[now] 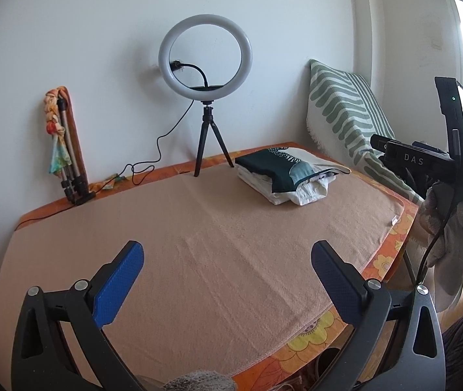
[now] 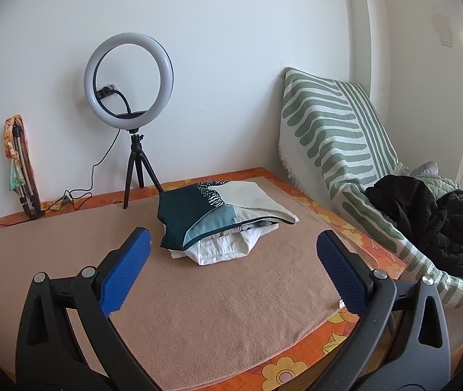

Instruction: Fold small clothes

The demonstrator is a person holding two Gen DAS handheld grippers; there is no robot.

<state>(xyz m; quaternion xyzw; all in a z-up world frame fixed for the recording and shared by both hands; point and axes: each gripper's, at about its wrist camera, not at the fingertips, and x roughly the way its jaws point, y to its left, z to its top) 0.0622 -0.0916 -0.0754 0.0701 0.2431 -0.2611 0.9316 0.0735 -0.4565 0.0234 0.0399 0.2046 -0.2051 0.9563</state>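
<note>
Both my grippers are hovering over the table with nothing in them. My left gripper (image 1: pixel 226 259) has its blue pads spread wide apart above the peach towel (image 1: pixel 199 244), and my right gripper (image 2: pixel 231 247) is just as wide open, pointed toward the pile. The stack of folded clothes (image 2: pixel 225 224) sits toward the back right of the towel, well away from both sets of fingers: a dark teal patterned piece on top, white stuff underneath, one white bit poking out the front. Under the towel there's an orange flowery tablecloth (image 2: pixel 283 368). A ring light (image 1: pixel 204 56) on a little tripod stands behind the stack by the wall. Off to the right a green striped cushion (image 2: pixel 335 137) leans up, with a black jacket (image 2: pixel 433 221) dumped beside it.
</note>
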